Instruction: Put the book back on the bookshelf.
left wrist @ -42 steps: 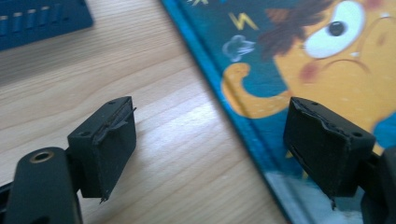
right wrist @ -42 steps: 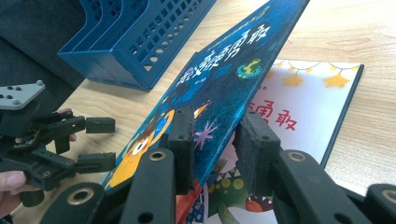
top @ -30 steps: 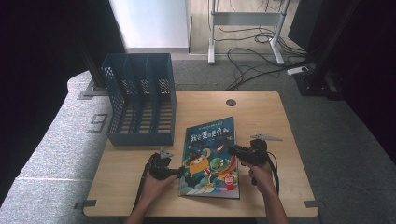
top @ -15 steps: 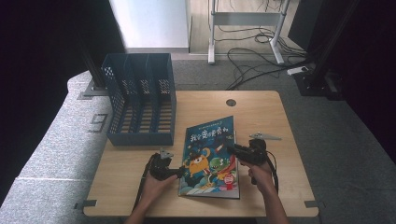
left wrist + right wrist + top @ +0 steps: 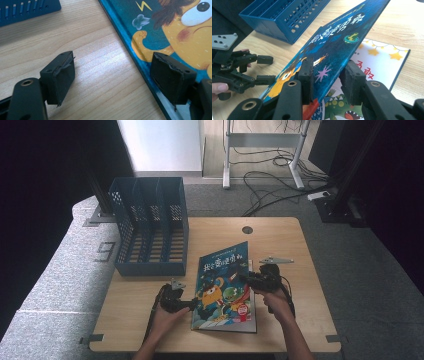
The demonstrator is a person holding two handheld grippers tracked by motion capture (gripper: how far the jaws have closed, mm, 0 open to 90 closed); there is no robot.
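Note:
A blue picture book [image 5: 225, 285] lies near the table's front edge. Its hard cover [image 5: 337, 37] is lifted on the right, showing the title page [image 5: 387, 57] under it. My right gripper [image 5: 328, 72] has that cover slanting across the gap between its jaws. One pad is above it and one below, and the jaws have just been opening and no longer clamp it flat. In the high view this gripper [image 5: 246, 279] sits at the book's right edge. My left gripper [image 5: 112, 72] is open at the book's left edge [image 5: 140, 62], one jaw over the wood, one over the cover, holding nothing.
A blue slotted file rack [image 5: 150, 227] stands at the table's back left, its compartments empty. The wooden table [image 5: 280, 240] has a round cable hole [image 5: 247, 229] at the back. Cables and stand legs lie on the floor beyond.

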